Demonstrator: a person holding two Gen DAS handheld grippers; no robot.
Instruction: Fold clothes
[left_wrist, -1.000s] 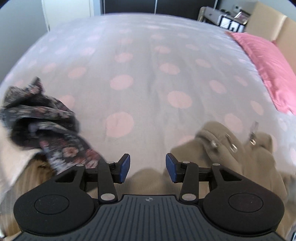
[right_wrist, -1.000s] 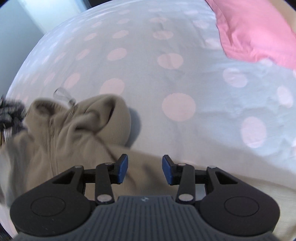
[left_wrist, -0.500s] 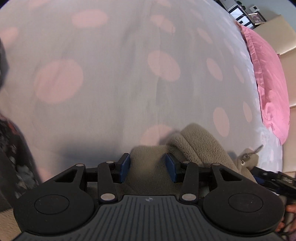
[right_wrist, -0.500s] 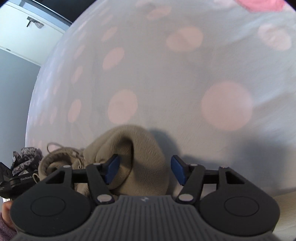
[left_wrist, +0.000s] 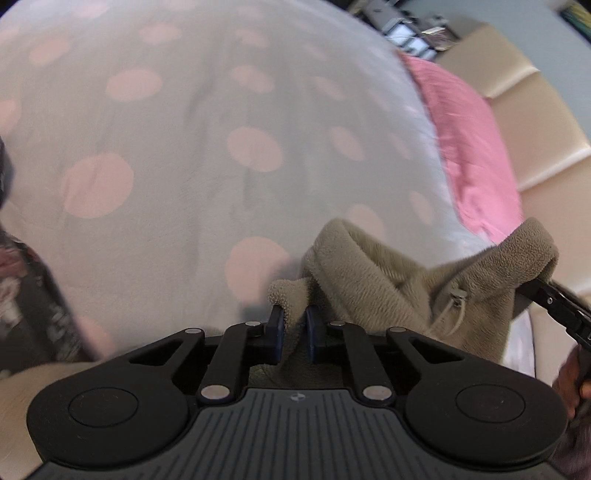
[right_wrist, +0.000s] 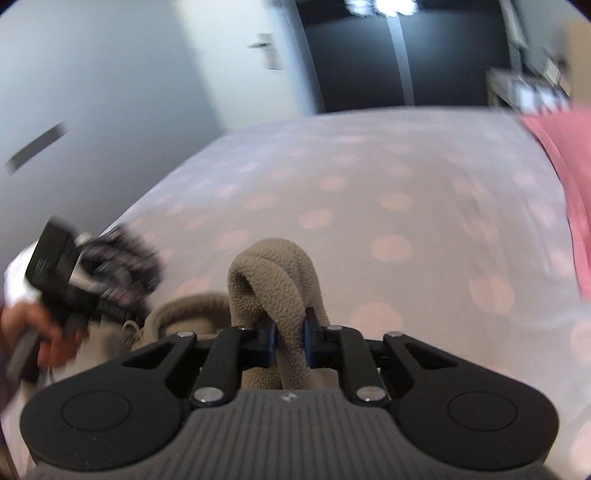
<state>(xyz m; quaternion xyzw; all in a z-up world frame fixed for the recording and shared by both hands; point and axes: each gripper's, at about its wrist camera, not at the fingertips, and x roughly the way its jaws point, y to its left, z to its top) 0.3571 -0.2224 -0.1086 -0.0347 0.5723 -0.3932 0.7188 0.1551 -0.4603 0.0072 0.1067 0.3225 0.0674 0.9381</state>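
A beige fleece hoodie (left_wrist: 388, 280) with drawcords is lifted off the polka-dot bedspread (left_wrist: 166, 192). My left gripper (left_wrist: 293, 319) is closing, and its blue pads press on a fold of the fleece edge. My right gripper (right_wrist: 289, 330) is closing too, pinching a thick looped fold of the hoodie (right_wrist: 273, 273). In the left wrist view the right gripper (left_wrist: 554, 301) shows at the right edge, holding up the other end of the fleece. In the right wrist view the left gripper (right_wrist: 55, 273) shows at the far left, blurred, in a person's hand.
A dark floral garment (right_wrist: 122, 258) lies on the bed's left side, also seen in the left wrist view (left_wrist: 26, 295). A pink pillow (left_wrist: 472, 147) lies against a beige headboard (left_wrist: 535, 122) on the right. Grey wall and a dark doorway (right_wrist: 369, 62) stand beyond the bed.
Both grippers came down onto the hoodie with jaws apart, then shut on fleece folds. The right one has lifted and tipped up, so the room's far wall now shows.
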